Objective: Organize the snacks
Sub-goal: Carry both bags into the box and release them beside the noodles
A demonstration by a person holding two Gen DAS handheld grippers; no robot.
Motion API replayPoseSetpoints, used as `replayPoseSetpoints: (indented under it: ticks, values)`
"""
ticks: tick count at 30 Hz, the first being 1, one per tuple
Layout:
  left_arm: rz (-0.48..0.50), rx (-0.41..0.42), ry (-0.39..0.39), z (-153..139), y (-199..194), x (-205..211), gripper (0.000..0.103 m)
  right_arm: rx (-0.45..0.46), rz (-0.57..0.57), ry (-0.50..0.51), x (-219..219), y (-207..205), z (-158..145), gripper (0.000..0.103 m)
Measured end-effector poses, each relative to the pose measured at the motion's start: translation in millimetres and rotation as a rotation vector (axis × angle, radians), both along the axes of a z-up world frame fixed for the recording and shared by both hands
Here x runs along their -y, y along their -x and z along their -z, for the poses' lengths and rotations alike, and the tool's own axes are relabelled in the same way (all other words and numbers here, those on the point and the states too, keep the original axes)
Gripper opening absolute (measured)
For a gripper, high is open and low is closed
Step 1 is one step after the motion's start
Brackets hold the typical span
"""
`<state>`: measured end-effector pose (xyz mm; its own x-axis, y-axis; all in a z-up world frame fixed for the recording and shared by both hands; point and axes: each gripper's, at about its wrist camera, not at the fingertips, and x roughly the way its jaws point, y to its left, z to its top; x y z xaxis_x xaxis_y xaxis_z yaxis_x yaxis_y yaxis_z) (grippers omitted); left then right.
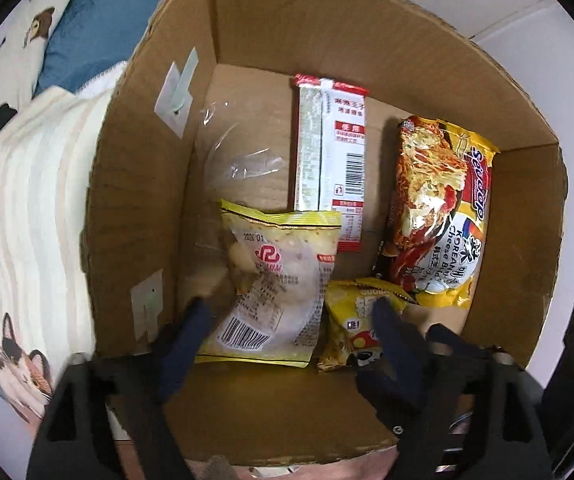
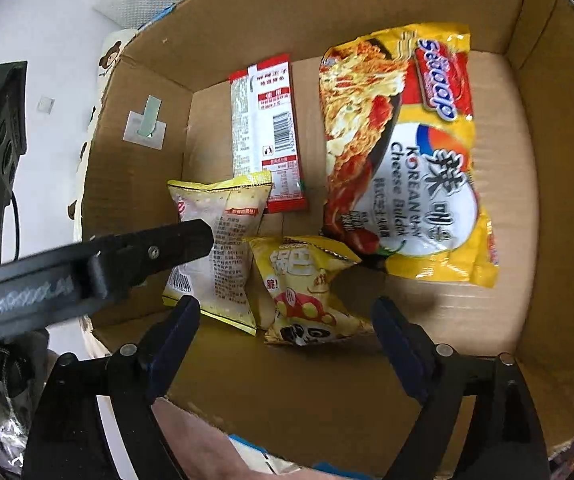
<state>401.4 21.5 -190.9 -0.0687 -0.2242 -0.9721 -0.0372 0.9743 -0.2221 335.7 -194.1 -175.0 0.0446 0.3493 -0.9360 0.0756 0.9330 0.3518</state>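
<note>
**Four snack packets lie in an open cardboard box, both grippers spread above them**

The snacks sit on the floor of a brown cardboard box [image 1: 427,60]. Largest is a glossy yellow noodle packet [image 2: 407,152], flat against the box floor, printed with "KOREAN" and "Cheese" beside a picture of red-sauced noodles. Just beside it lies a long, narrow red-and-white packet [image 2: 267,132] with a barcode and small print too fine to read. Overlapping that packet's near end is a pale, puffy bag with yellow edges [image 1: 275,288], carrying a red logo, a barcode and a date stamp. Touching this bag's side is a small crinkled yellow chip bag [image 2: 311,288] with a cartoon panda.

The left gripper [image 1: 287,316] hangs over the pale bag with its dark blue fingers [image 1: 187,340] spread wide, pressing on nothing. The right gripper [image 2: 287,312] is likewise wide apart, its fingers either side of the chip bag without pinching it. In the right wrist view the left gripper's black arm crosses in front of the pale bag and hides part of it.

Two strips of tape [image 1: 175,92] cling to one corrugated wall. Outside the box lie a cream ribbed blanket [image 1: 27,200] and cat-printed fabric [image 1: 19,20].
</note>
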Motion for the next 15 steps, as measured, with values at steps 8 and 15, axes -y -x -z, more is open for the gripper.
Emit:
replayPoseSetpoints:
  ticks: [8, 15]
  values:
    - [0.011, 0.077, -0.032, -26.1, 11.4, 8.1, 0.094, 0.068, 0.019, 0.097, 21.4, 6.1, -18.8, 0.098]
    - [0.016, 0.262, -0.077, -68.7, 41.2, 5.4, 0.094, 0.171, 0.023, 0.188, 31.5, 36.1, -53.3, 0.098]
